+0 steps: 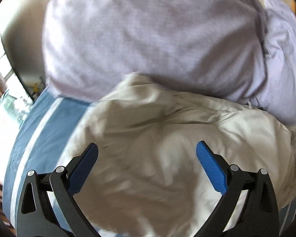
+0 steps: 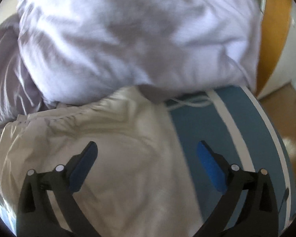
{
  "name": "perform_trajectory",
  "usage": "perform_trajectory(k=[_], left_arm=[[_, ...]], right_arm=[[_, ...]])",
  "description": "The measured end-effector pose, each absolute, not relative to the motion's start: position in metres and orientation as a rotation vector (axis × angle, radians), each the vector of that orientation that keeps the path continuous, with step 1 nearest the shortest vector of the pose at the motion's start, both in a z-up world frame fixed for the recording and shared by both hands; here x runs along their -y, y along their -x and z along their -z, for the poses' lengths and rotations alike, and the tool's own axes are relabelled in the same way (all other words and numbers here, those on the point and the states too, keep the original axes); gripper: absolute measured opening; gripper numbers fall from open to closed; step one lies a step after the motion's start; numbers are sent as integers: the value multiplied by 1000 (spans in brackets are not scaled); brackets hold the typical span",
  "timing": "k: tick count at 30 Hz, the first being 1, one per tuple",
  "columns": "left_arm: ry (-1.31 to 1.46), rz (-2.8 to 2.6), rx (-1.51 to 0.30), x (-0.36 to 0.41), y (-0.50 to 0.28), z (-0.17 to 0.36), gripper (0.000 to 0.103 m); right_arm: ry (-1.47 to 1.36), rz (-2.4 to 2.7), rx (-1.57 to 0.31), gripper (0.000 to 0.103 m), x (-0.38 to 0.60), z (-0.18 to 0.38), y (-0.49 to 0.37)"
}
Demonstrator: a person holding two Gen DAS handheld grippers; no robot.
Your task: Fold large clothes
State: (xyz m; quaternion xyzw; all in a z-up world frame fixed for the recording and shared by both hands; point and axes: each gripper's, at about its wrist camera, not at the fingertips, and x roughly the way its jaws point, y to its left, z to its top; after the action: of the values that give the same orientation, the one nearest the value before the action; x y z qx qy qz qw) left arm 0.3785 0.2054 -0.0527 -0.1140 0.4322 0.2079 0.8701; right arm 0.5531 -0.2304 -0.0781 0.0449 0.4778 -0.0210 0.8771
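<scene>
Nearest, the left gripper (image 1: 147, 151) and the right gripper (image 2: 147, 151) are both hovering with jaws wide apart and nothing between them, probably because they are looking for a hem to pinch. Below them the cream garment (image 1: 148, 138) is lying crumpled on the blue bedsheet (image 1: 49, 130), spread toward the near edge where the person can reach it. In the right view its right edge is running along bare sheet, crossed by white stripes (image 2: 229, 118). Farther off, a lavender pillow (image 1: 148, 43) is crowding the garment's far edge and seemingly overlapping it. A thin white cord (image 2: 187, 102) is trailing under the pillow. Motion blur is smearing the folds, so sleeves and collar are hard to pick out.
</scene>
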Motion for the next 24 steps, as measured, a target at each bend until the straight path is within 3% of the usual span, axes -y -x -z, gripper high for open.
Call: perform_trajectory(k=[9, 21, 23, 24], left_arm=[[423, -548, -947, -256, -323, 75, 101], [651, -549, -987, -281, -316, 124, 100], [699, -537, -973, -282, -315, 128, 95], [728, -522, -960, -283, -314, 129, 87]], right_arm=[[-384, -28, -1155, 101, 285, 104, -529], [-501, -144, -1247, 101, 278, 142, -510], [-498, -147, -1237, 99, 278, 143, -504], [-498, -154, -1235, 92, 277, 142, -501]])
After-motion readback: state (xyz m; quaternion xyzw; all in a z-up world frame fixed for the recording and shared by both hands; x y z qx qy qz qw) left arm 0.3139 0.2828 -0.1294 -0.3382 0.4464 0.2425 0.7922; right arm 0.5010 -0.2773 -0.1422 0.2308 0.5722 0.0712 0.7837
